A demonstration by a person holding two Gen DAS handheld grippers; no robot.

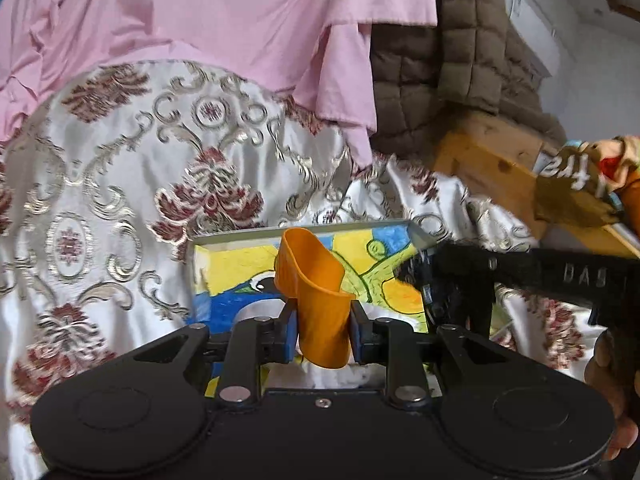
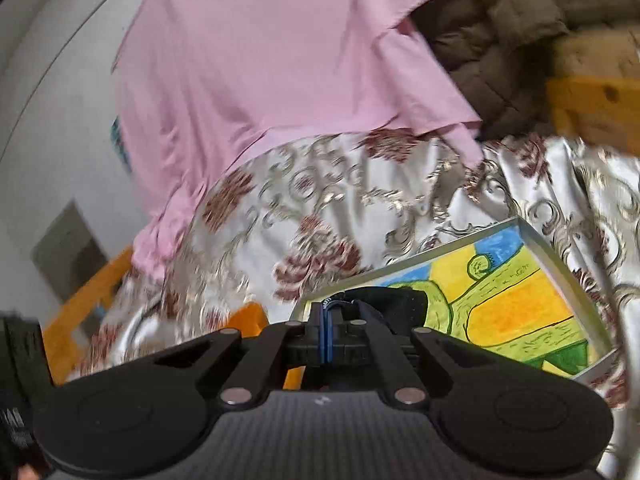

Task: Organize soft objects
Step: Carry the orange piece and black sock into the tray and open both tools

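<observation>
The left gripper pinches a ribbed orange shoehorn over a framed painting. The right gripper is pressed together. A pink cloth drapes the floral bedspread.

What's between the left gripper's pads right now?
An orange shoehorn stands clamped between the left gripper pads, shown in the left wrist view.

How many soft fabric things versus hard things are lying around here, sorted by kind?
Soft fabrics: 3 (pink cloth, patterned satin cover, brown quilted jacket)
Hard things: 2 (orange scoop, framed painting)
Total: 5
</observation>
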